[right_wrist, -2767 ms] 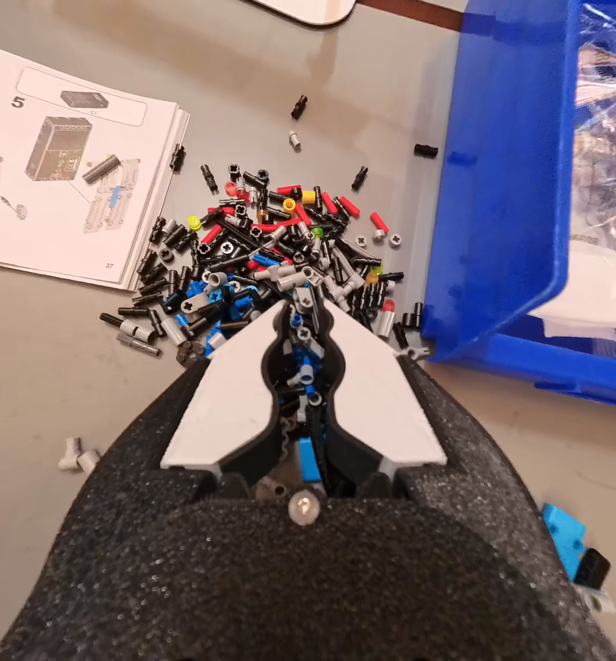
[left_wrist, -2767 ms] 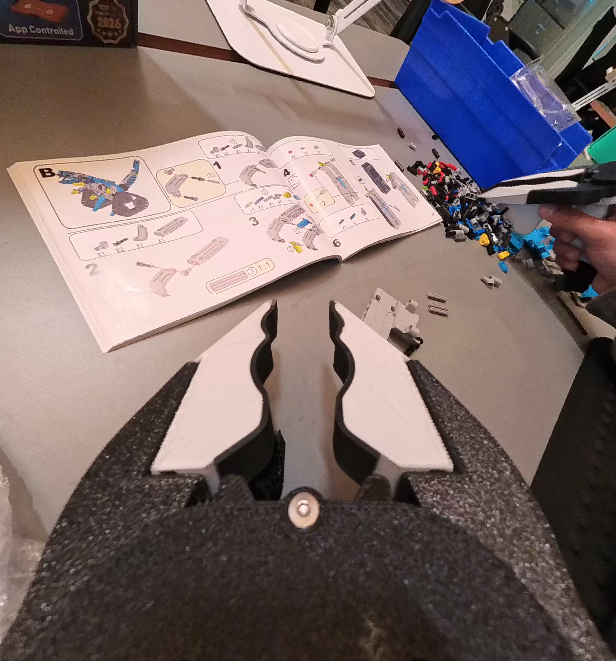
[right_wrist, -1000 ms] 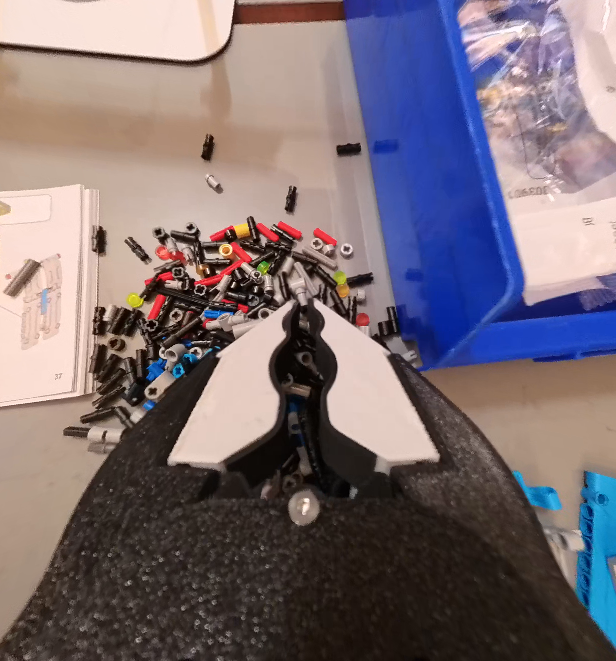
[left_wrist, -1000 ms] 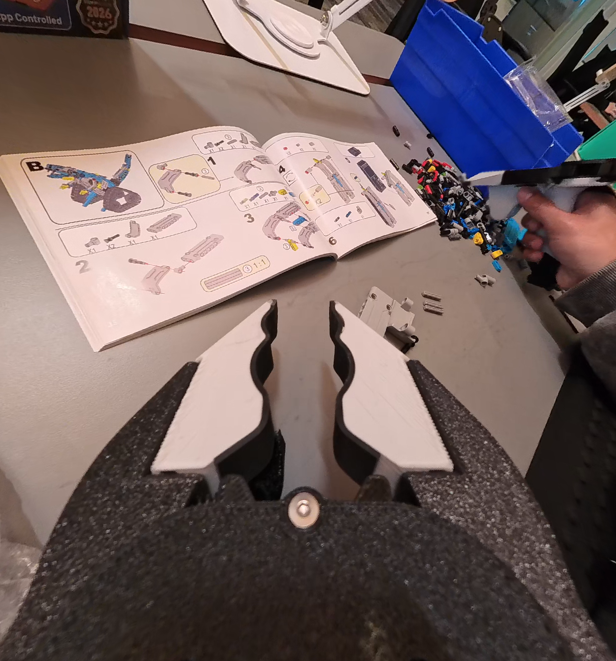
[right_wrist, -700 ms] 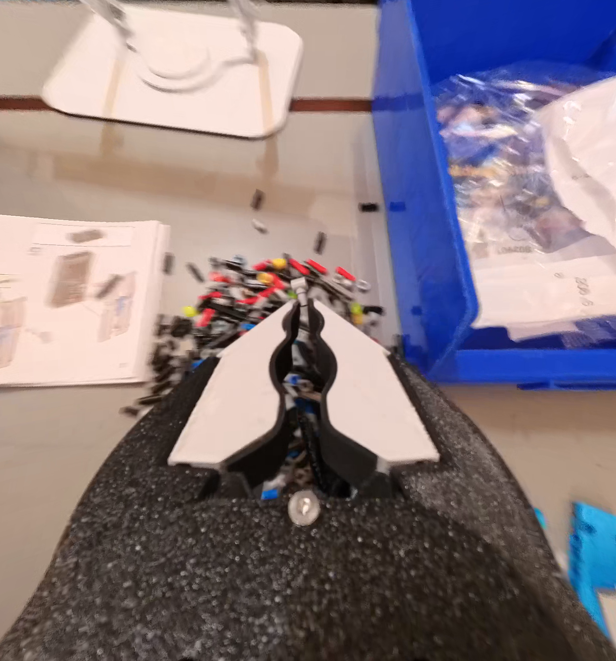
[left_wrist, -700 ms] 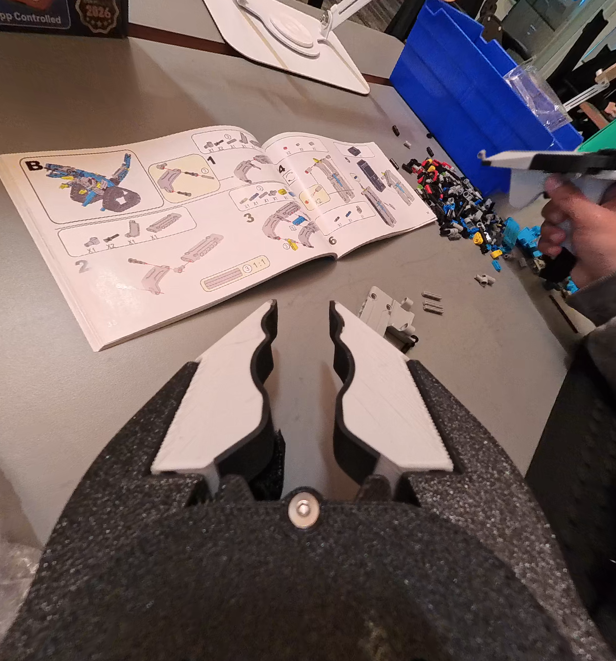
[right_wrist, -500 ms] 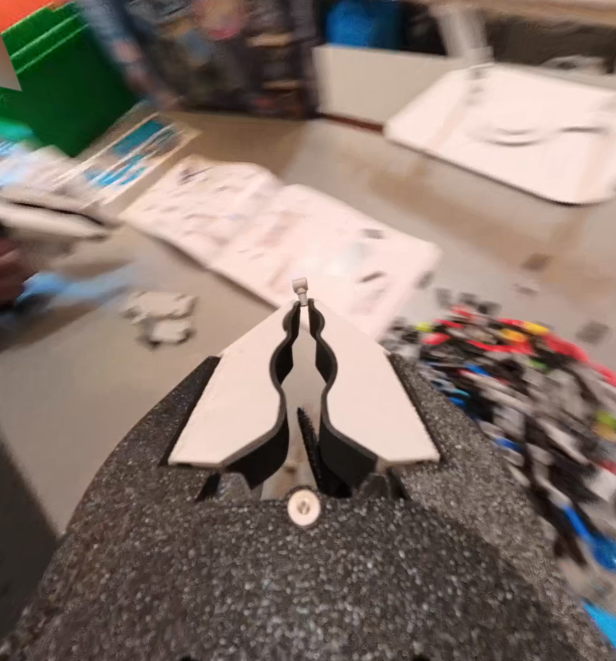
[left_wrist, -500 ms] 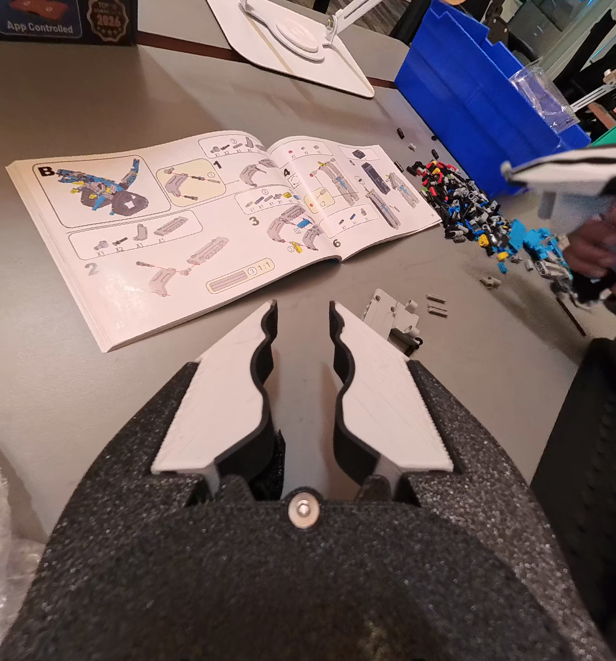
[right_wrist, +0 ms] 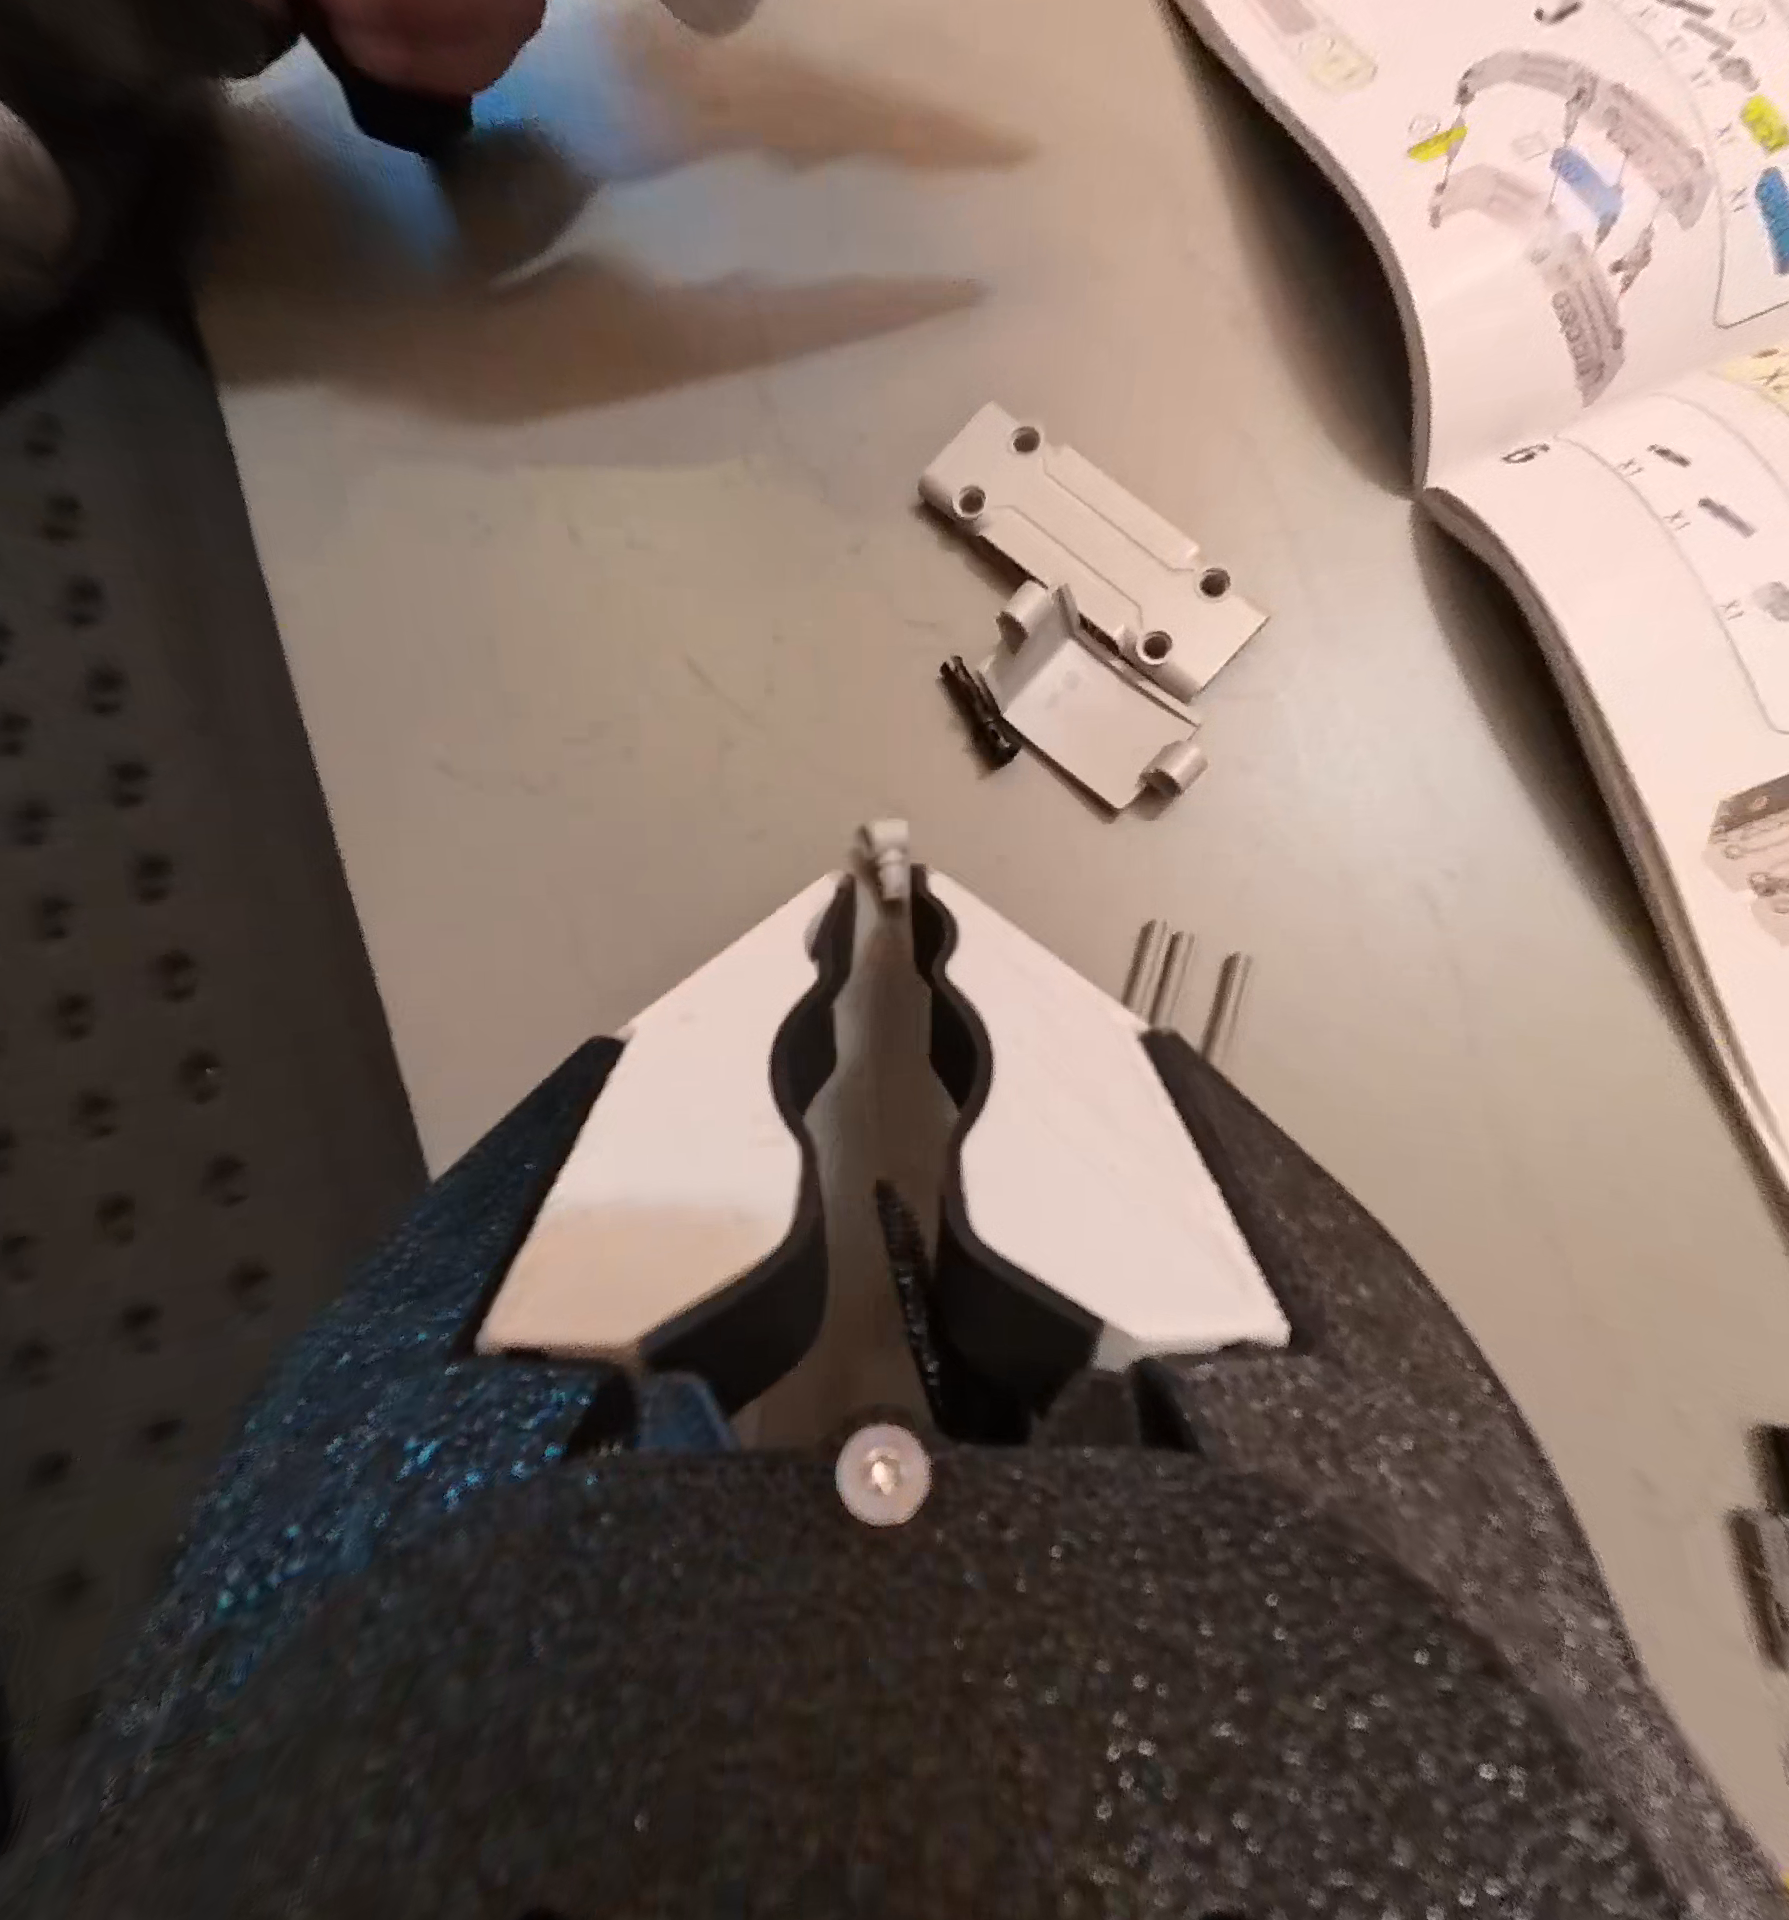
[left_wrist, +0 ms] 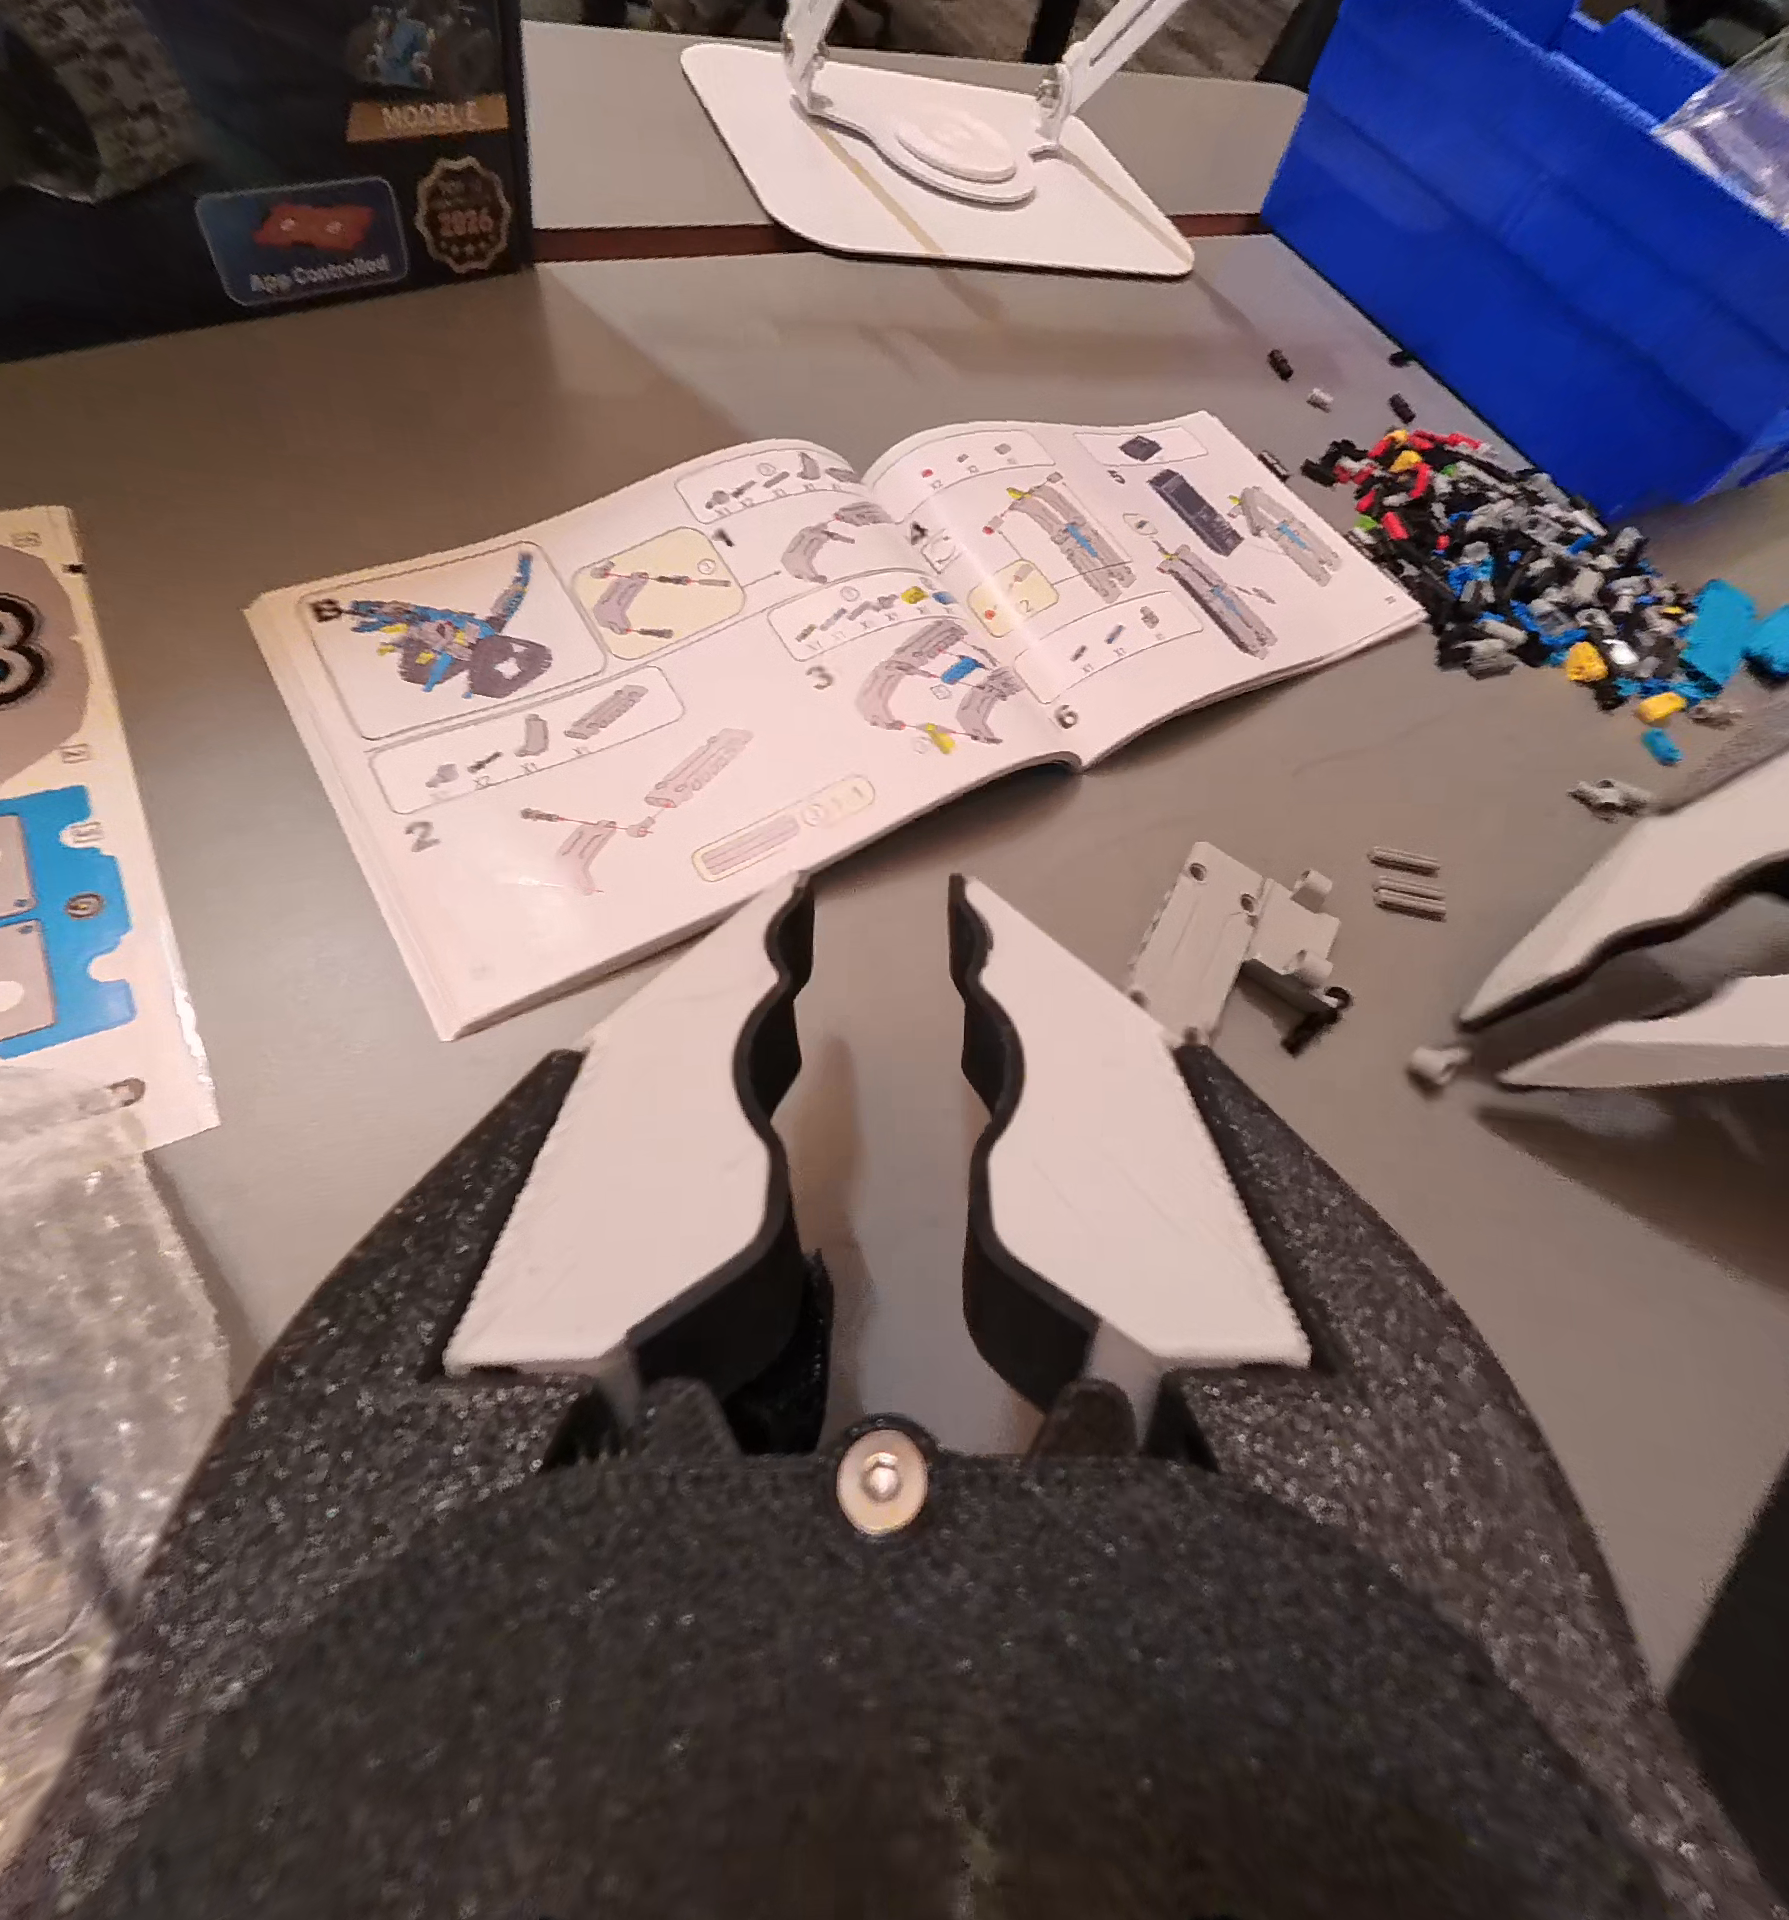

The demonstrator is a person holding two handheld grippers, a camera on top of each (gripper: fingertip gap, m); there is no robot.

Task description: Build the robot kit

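Note:
My right gripper is shut on a small grey connector pin that sticks out past its tips. It hangs just above the grey table, close to two joined grey panel pieces with a black pin beside them. In the left wrist view the right gripper comes in from the right with the pin at its tip. My left gripper is open and empty, low over the table, just left of the panel pieces and in front of the open instruction booklet.
A pile of small coloured parts lies by a blue bin. Thin grey axles lie near the right gripper. A sticker sheet, bubble wrap, a dark box and a white stand base surround the table. A black perforated surface borders the table's edge. Some 15 cm of space lies between my two pairs of fingers.
My right gripper shut on a grey pin in the parts pile, lifted it and swung left to the grey panel pieces. My left gripper stayed open and shifted a little.

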